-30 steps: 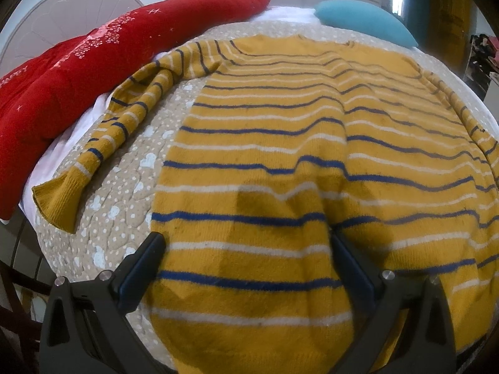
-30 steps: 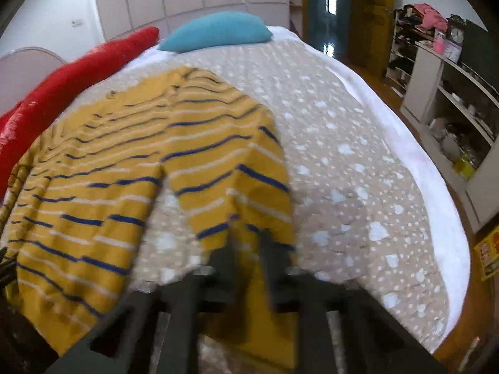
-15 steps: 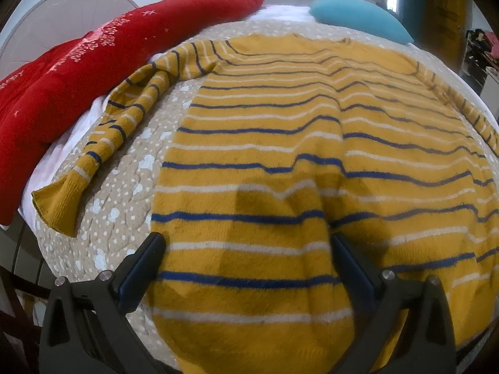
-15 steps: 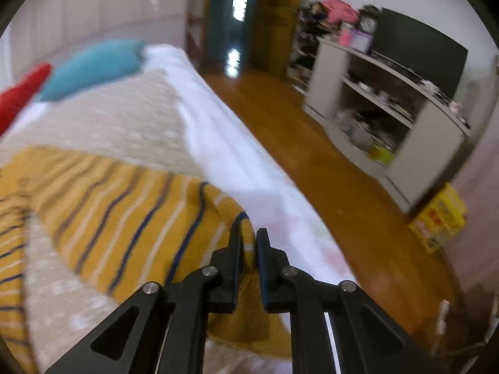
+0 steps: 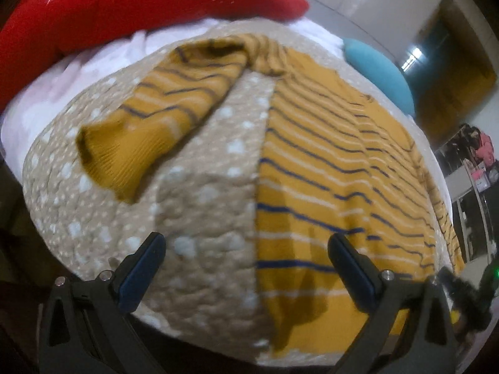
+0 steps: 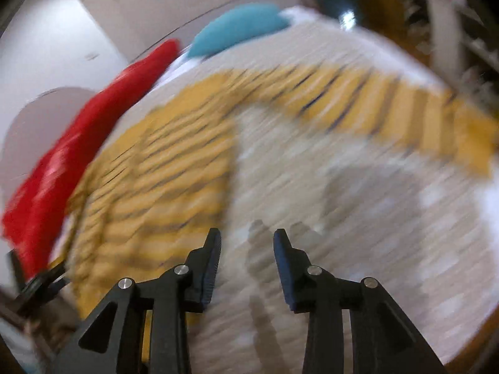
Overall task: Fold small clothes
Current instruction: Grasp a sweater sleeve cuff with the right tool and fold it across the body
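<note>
Yellow striped sweater (image 5: 327, 168) lies flat on the beige dotted quilt (image 5: 193, 218), body spread toward the right side of the left wrist view, navy and white stripes across it, its hem at the near edge of the bed. Its one sleeve (image 5: 162, 109) is angled out over the quilt to the left, ribbed cuff nearest the camera, apart from the body with bare quilt between. Left gripper (image 5: 246, 268) has its jaws spread wide, holding nothing; left finger over bare quilt, right finger over the sweater hem area, side edge of the sweater running between them. Cannot tell if the fingers touch the fabric. Right gripper (image 6: 247, 265) also released, jaws parted with a clear gap, nothing between them, over bare quilt just right of the sweater body; its shadow falls on the quilt ahead. Right wrist view is heavily motion-blurred. In it the other sleeve (image 6: 389, 115) stretches out to the right across the quilt, cuff at far right. Red blanket (image 5: 124, 9) bunched along the left side of the bed, teal pillow (image 6: 240, 28) at the far end. White sheet (image 5: 103, 59) shows beyond the quilt edge.
</note>
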`<state>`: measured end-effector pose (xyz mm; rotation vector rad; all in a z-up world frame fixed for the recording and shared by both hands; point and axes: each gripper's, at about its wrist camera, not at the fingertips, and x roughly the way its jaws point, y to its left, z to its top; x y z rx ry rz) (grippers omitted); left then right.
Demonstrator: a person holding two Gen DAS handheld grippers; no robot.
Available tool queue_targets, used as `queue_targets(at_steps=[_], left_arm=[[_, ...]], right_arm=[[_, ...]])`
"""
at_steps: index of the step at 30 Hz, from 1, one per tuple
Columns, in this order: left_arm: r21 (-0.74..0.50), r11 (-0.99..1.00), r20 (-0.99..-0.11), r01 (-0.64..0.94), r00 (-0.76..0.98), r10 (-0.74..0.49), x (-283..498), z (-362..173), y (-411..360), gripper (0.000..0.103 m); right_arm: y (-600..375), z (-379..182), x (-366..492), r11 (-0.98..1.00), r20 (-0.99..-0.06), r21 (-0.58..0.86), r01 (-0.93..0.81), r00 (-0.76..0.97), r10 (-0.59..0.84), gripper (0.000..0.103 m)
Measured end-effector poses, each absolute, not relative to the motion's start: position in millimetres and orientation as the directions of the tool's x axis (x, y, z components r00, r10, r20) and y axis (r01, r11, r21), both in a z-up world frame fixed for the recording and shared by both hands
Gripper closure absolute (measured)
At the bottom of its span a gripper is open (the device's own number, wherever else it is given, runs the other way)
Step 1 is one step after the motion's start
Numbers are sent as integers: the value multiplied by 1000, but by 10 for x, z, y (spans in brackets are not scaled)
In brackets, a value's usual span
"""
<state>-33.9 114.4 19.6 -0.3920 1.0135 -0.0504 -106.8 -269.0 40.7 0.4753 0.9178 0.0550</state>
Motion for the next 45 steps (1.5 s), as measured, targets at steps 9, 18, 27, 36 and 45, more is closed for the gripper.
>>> queue_targets(at_steps=[9,18,27,36,45], left_arm=[[-291,955,-826,-54,517,-222,-361,149,656,17],[-178,983,-847,-45,516,-130,-488,334,789,98],[-246,965,-851,-93,498,-169,-848,335,1069,102],[-263,964,-779,-41,599,-187,-843,647,872,30],[-267,963,-816,20,527,-238,-581,449,499,28]], right_arm=[[-2221,184,-1118,931,-788,341,133,580,206,63],[-2178,220,-1279,914,-773,385,125,585,246,97],[-2258,205,-1807,905,-772,402,138,582,254,99],[-3166,315,-1723,843,-725,399,361,688,48,97],[-4402,189,-1377,634,-690,552,542,724,-19,82]])
